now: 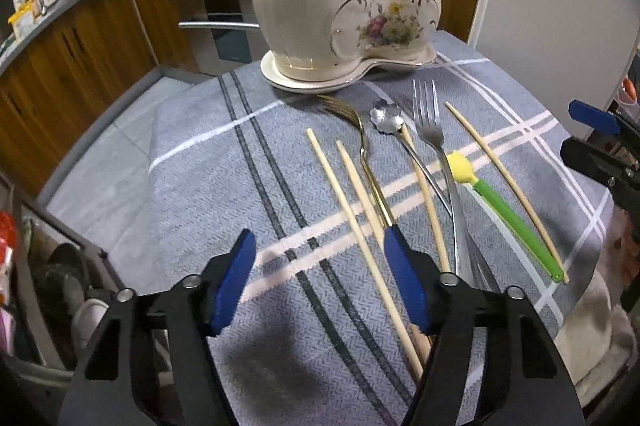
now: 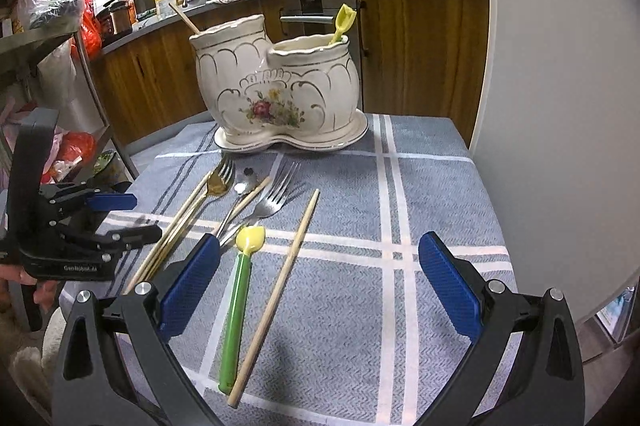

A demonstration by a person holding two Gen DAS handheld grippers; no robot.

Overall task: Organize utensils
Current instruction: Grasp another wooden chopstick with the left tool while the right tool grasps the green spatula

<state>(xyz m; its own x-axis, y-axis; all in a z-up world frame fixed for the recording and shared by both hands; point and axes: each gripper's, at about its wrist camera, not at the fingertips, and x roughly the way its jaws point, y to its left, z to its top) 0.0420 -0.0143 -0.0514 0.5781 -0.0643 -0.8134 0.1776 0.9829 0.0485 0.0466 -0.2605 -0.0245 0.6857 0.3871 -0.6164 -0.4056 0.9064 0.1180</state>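
Note:
A cream ceramic two-pot holder [image 1: 320,6] [image 2: 276,90] stands at the table's far end, with a wooden stick in its tall pot and a yellow-headed utensil [image 2: 343,22] in the low pot. On the grey cloth lie several chopsticks [image 1: 352,210], a gold fork [image 1: 362,146], a flower spoon [image 1: 386,118], a steel fork [image 1: 430,130] and a green tulip-headed utensil [image 1: 504,210] [image 2: 238,302]. My left gripper [image 1: 320,258] is open and empty, low over the cloth just left of the chopsticks. My right gripper [image 2: 320,266] is open and empty above the green utensil and a lone chopstick [image 2: 280,286].
The left gripper [image 2: 80,226] shows at the left of the right wrist view; the right gripper [image 1: 600,146] shows at the right edge of the left wrist view. Wooden kitchen cabinets [image 2: 160,74] and a metal shelf [image 2: 48,34] with bags stand beyond the table edge.

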